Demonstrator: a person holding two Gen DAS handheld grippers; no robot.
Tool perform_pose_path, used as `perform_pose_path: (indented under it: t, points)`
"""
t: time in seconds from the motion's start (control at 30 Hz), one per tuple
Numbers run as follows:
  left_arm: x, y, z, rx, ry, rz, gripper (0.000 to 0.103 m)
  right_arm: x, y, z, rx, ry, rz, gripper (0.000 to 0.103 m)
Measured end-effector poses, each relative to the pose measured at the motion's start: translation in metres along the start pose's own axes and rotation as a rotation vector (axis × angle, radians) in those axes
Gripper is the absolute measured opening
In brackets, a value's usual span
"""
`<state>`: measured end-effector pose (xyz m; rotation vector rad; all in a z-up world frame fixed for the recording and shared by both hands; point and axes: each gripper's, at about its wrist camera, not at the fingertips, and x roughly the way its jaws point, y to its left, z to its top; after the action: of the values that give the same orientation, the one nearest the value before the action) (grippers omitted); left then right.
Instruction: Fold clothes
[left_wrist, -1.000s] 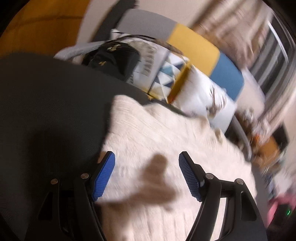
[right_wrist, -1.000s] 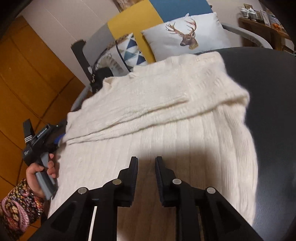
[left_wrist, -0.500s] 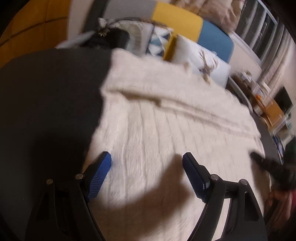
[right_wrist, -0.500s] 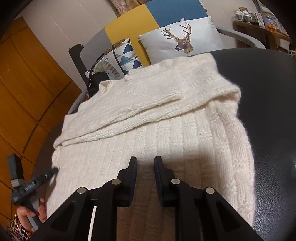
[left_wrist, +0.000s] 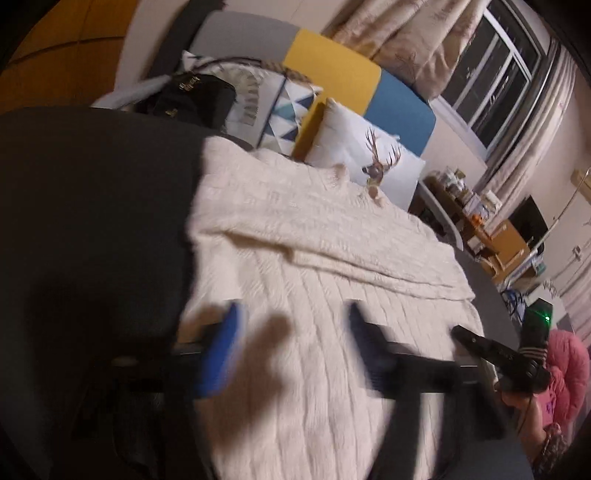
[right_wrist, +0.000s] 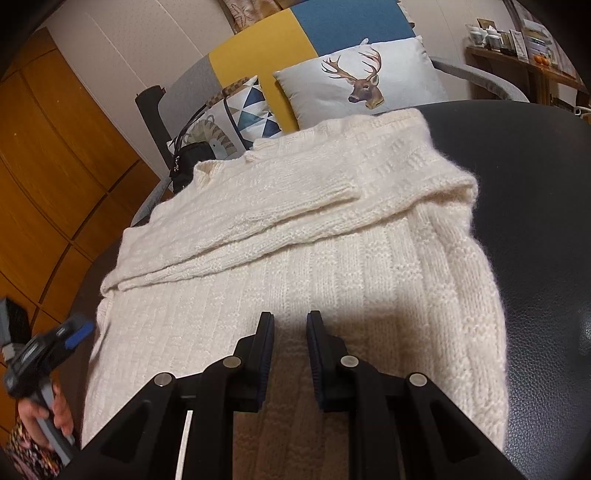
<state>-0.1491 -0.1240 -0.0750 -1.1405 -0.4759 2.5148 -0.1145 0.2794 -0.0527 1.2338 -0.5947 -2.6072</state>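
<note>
A: Moved since earlier frame: your left tongs (left_wrist: 291, 347) travelled along the cream sweater (right_wrist: 295, 236) to its near-left edge; jaws just closing, not clamped, knit between them.

B: Progress?

A: Sweater flat on black worktop (right_wrist: 535, 184); sleeves folded across; body fold outstanding; right tongs (right_wrist: 290, 354) angled down over near hem, narrowly parted, grasping nothing.

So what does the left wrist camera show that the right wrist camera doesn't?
Only the left wrist view shows the window, curtains and a pink garment. Only the right wrist view shows the orange wooden panels and the hand holding the left gripper. Both show the cream sweater with a sleeve folded across it, the deer cushion, the black table and the right gripper.
</note>
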Motion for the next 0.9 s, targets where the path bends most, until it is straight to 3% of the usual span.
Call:
perform_pose_path:
  t: [0.1, 0.2, 0.23, 0.3, 0.33, 0.43, 0.53, 0.7, 0.77, 0.83, 0.9]
  points:
    - [0.02, -0.002, 0.011, -0.008, 0.024, -0.023, 0.037, 0.0, 0.0, -0.001, -0.001, 0.0, -0.001, 0.017]
    - [0.032, 0.019, 0.012, -0.036, 0.023, 0.091, 0.037, 0.0, -0.001, -0.001, 0.005, 0.0, 0.005, 0.017]
    - [0.031, 0.031, 0.01, -0.076, 0.016, 0.092, 0.033, 0.0, -0.002, -0.001, 0.007, 0.0, 0.008, 0.017]
    - [0.026, 0.051, 0.005, -0.165, -0.006, 0.027, 0.019, 0.0, -0.003, -0.001, 0.012, -0.001, 0.014, 0.017]
    - [0.024, 0.06, 0.003, -0.21, -0.016, -0.008, 0.016, 0.0, -0.003, -0.001, 0.014, -0.001, 0.016, 0.017]
    - [0.021, 0.059, 0.001, -0.195, -0.01, -0.01, 0.015, 0.0, -0.003, -0.002, 0.019, -0.003, 0.02, 0.017]
    - [0.021, 0.042, 0.005, -0.136, 0.001, 0.081, 0.015, -0.001, -0.004, -0.002, 0.021, -0.004, 0.023, 0.017]
    - [0.007, 0.003, 0.005, -0.037, -0.067, 0.233, 0.017, -0.007, 0.0, 0.002, 0.011, -0.003, 0.005, 0.017]
    - [0.007, 0.0, 0.005, -0.031, -0.081, 0.279, 0.021, -0.017, 0.006, 0.009, -0.035, -0.021, -0.02, 0.017]
    - [0.012, 0.004, 0.006, -0.028, -0.071, 0.352, 0.03, -0.027, 0.01, 0.021, -0.109, -0.056, -0.102, 0.017]
    - [0.018, 0.01, 0.006, -0.036, -0.054, 0.411, 0.053, -0.03, 0.004, 0.032, -0.159, -0.054, -0.201, 0.017]
